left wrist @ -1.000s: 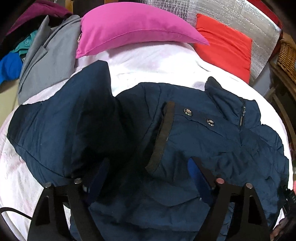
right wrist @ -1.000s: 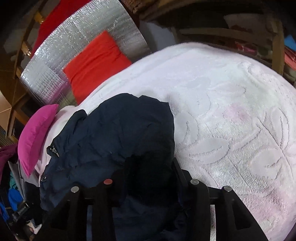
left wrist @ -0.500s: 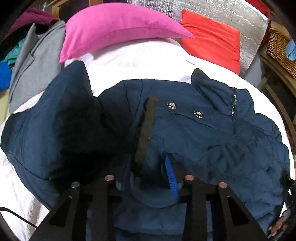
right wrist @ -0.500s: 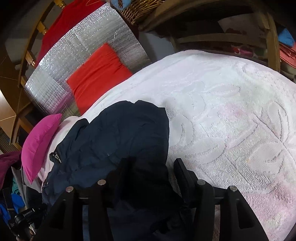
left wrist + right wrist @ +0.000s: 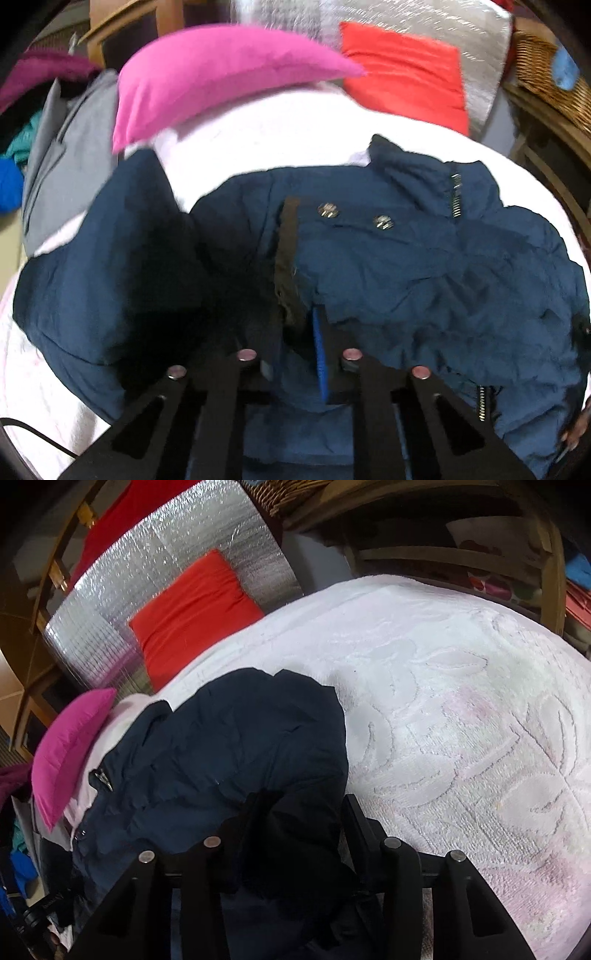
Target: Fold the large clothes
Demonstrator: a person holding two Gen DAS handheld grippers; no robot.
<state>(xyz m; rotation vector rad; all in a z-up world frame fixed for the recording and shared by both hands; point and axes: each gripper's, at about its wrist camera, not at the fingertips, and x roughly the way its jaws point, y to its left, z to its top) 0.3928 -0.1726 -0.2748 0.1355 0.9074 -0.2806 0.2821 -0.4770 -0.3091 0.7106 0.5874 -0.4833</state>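
A large navy padded jacket (image 5: 424, 266) lies spread on the white bedspread (image 5: 280, 133), collar and zip toward the far right, two metal snaps near a dark placket strip (image 5: 286, 258). My left gripper (image 5: 295, 332) is shut on the jacket's front edge by that strip; one blue pad shows. In the right wrist view the same jacket (image 5: 236, 746) is bunched at the left. My right gripper (image 5: 299, 812) is closed around a dark fold of it, the fabric filling the gap between the fingers.
A pink pillow (image 5: 221, 77) and a red cushion (image 5: 406, 70) lie at the bed's head against a silver foil panel (image 5: 155, 576). A grey garment (image 5: 62, 158) and other clothes are piled at left. A wicker basket (image 5: 546, 77) and wooden furniture (image 5: 517, 565) stand to the right.
My left gripper has gone from wide open to shut on the jacket's front edge near the placket. My right gripper keeps its hold, and the jacket has shifted slightly.
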